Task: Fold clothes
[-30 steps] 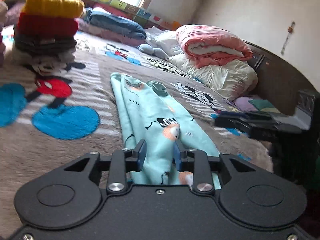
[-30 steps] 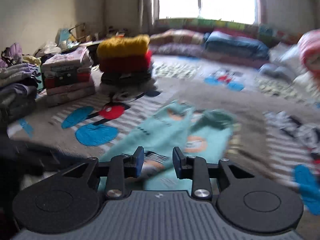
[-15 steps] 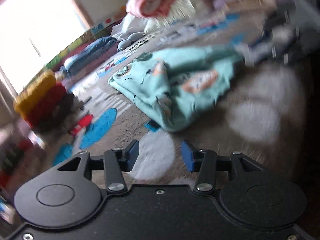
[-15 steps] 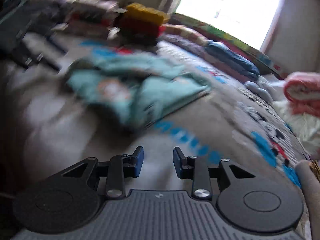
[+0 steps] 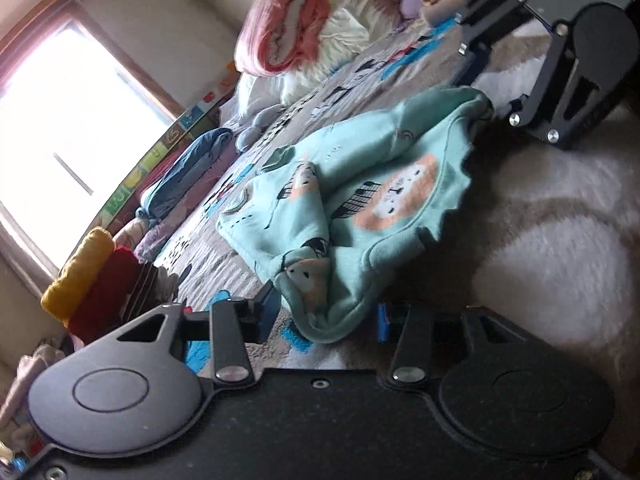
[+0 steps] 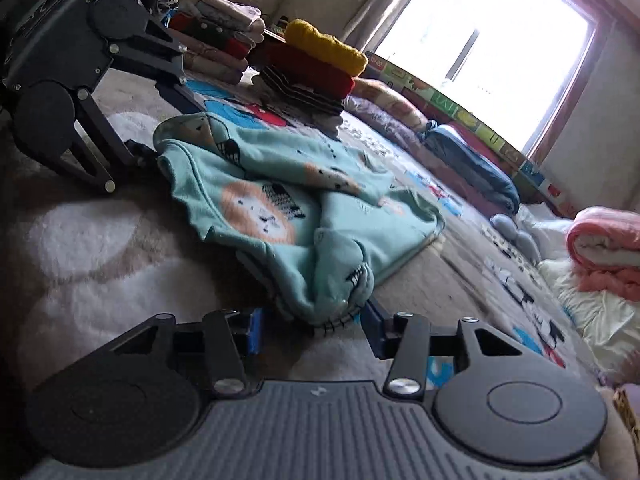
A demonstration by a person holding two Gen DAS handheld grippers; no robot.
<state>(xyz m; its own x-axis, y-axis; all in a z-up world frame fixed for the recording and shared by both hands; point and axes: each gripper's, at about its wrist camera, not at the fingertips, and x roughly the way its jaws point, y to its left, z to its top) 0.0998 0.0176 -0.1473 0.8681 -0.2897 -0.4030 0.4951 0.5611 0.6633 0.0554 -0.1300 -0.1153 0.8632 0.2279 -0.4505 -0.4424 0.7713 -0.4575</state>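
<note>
1. Since a second ago the teal garment (image 5: 360, 200) has gone from a long flat strip to a doubled-over bundle, so I judge 1 fold is made and it now lies on the bed blanket (image 5: 560, 248), nearer me than the stack of folded clothes (image 6: 316, 64)
2. Both of my tools have dropped low and rolled since then; each now sits at an opposite end of the bundle
3. Left tool (image 5: 326, 314): its jaws stand apart and are closing a little. The near rounded edge of the garment droops between the pads (image 5: 272, 304), but I see a gap on the right side, so it is not pinched
4. Right tool (image 6: 310, 330): its jaws are apart and opening. The bunched corner of the garment lies between them, and I see no pad pressing it, so I read this as loose
5. In the left view the right tool (image 5: 560, 60) shows at the far end of the garment; in the right view the left tool (image 6: 80, 80) shows likewise
6. The fold is rough: a ridge of cloth runs across the middle and one edge is wavy
7. My judgement: the next step is to take both ends, flatten the ridge and fold again, before the piece joins the stack
8. Risk: grabbing only the top layer would pull the fold open
</note>
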